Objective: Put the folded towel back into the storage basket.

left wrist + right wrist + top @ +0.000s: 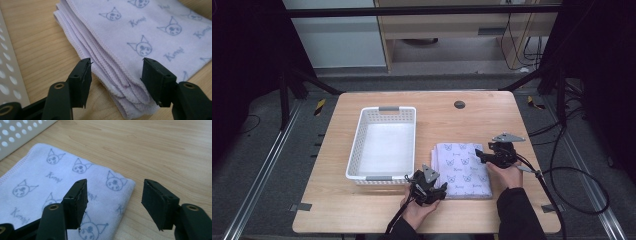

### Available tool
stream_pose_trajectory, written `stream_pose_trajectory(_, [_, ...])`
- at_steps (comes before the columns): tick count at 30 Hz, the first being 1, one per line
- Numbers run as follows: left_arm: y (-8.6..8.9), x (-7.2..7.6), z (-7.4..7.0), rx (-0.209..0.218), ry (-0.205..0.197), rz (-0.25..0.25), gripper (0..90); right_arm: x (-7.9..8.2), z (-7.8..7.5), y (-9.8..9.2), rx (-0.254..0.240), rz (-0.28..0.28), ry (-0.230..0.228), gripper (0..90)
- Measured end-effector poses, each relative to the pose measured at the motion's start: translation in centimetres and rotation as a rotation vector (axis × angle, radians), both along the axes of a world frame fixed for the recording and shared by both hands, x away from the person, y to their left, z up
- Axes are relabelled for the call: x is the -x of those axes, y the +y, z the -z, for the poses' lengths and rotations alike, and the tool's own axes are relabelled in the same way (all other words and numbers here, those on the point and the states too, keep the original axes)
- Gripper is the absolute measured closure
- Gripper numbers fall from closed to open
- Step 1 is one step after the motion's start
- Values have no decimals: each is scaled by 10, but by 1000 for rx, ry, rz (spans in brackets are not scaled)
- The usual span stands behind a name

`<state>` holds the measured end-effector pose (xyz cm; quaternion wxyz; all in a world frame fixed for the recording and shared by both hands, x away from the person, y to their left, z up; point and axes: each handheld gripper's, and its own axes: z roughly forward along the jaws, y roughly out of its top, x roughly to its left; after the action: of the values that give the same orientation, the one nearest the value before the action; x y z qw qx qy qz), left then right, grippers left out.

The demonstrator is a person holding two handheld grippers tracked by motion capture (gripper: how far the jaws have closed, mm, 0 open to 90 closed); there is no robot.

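Note:
A folded lilac towel (463,169) printed with cat faces lies on the wooden table (472,117), right of a white basket (383,142). My left gripper (443,190) sits at the towel's near left corner. In the left gripper view its open jaws (116,75) straddle the stacked folded edges of the towel (140,35) without pressing them. My right gripper (478,155) hovers at the towel's right edge. Its open jaws (115,195) stand above the rounded corner of the towel (60,182), one jaw over the cloth and the other over bare wood.
The perforated white basket's wall shows at the left edge of the left gripper view (7,75) and at the top left of the right gripper view (17,132). A dark round grommet (459,104) sits near the table's far edge. Cables (562,175) trail off to the right.

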<state>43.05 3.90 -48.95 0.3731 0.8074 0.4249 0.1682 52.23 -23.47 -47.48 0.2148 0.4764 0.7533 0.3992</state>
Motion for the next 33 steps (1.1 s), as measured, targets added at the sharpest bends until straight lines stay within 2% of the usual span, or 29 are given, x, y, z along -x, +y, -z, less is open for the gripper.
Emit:
stream_pose_trajectory(4, [-1,0,4,-9,14,-12,380,-2,7,0,12,0,27,407])
stream_pose_trajectory(8, [-4,1,6,-28,4,-16,375,-3,13,0,16,1,58,445])
stream_pose_trajectory(14, [-5,0,8,-21,17,-26,367,-4,19,-1,-8,-8,91,514])
stream_pose_trajectory(17, [-5,0,8,-19,12,-23,369,-5,20,0,-5,-10,93,529])
stream_pose_trajectory(21, [-3,-1,9,5,28,-22,392,-5,22,1,-19,-3,116,550])
stream_pose_trajectory(28, [-6,3,11,7,15,-28,428,-6,23,2,-35,0,133,593])
stream_pose_trajectory(33, [-3,0,12,55,52,-26,481,-5,22,4,-50,7,148,657])
